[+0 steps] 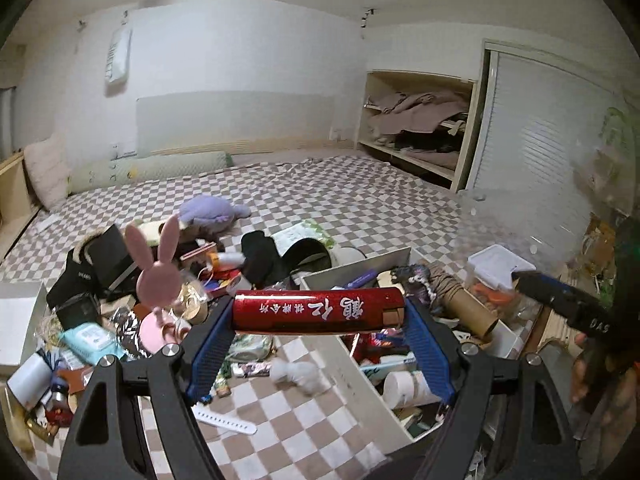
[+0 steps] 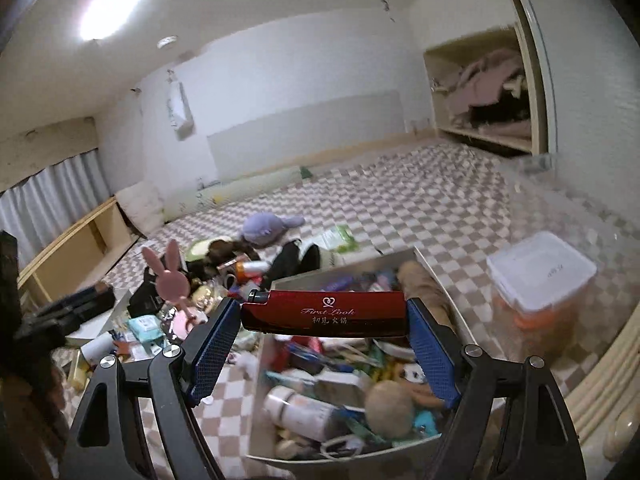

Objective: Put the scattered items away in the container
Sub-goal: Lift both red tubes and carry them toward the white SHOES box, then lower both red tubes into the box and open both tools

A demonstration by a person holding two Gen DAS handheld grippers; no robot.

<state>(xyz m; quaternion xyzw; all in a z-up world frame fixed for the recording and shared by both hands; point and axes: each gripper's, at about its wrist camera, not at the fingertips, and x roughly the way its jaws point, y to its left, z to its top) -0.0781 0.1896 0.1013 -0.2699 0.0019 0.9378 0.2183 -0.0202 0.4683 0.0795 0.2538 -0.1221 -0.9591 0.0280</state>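
Note:
My left gripper (image 1: 320, 318) is shut on a red lighter (image 1: 296, 314) with white characters, held crosswise between the blue pads. It hangs over the near left corner of the white container (image 1: 356, 266), which is crammed with small items. My right gripper (image 2: 325, 320) is shut on a second red lighter (image 2: 360, 310) marked "First Look", held above the same container (image 2: 340, 269). A scattered pile lies left of the box: a pink rabbit-ear fan (image 1: 154, 276), a wipes pack (image 1: 90, 338) and a white strap (image 1: 224, 420).
Everything rests on a checked bedspread (image 1: 320, 200). A purple plush (image 1: 208, 212) lies behind the pile. A lidded plastic tub (image 2: 540, 272) stands right of the container. The other gripper's dark body (image 1: 568, 304) shows blurred at the right. Shelves with clothes (image 1: 420, 120) sit at the back.

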